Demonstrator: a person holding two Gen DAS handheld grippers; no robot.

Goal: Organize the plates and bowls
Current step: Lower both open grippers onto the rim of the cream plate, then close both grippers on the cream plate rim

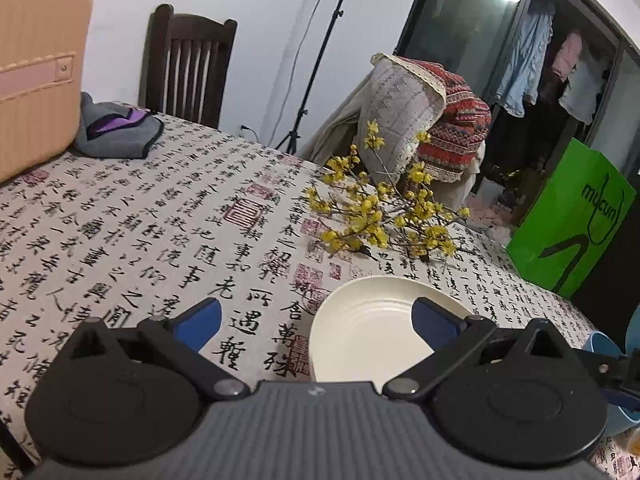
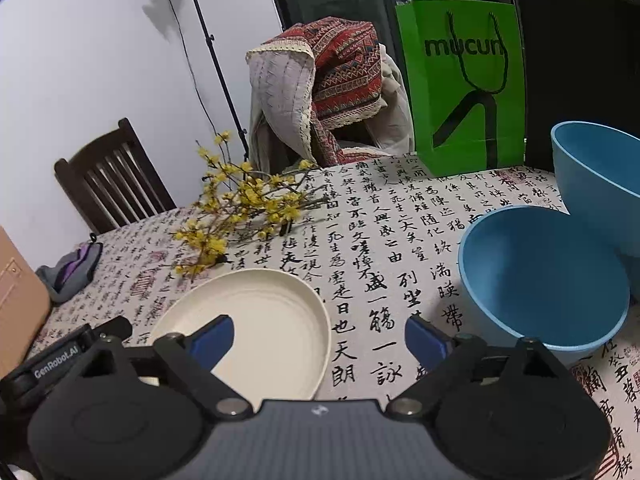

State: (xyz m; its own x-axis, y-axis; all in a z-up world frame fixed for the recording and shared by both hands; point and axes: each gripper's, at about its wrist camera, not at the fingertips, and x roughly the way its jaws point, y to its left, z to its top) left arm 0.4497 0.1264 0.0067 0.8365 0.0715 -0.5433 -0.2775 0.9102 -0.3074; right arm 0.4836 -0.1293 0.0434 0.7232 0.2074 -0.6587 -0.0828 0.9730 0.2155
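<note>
Two blue bowls, a near one (image 2: 544,280) and a second (image 2: 600,184) touching it behind, sit right of a cream plate (image 2: 256,320) on a calligraphy-print tablecloth (image 2: 380,240). Both hand-held tools hover wide-jawed and empty: the left gripper (image 1: 316,320) with its right finger over the plate's rim, the right gripper (image 2: 318,338) spanning the plate's right edge and bare cloth. Yellow flowering branches (image 2: 240,208) lie just beyond the plate. A green paper bag (image 2: 464,88) stands at the table's far edge; a draped chair (image 2: 320,92), a dark wooden chair (image 2: 112,184) and a light stand (image 2: 208,60) line the white wall.
</note>
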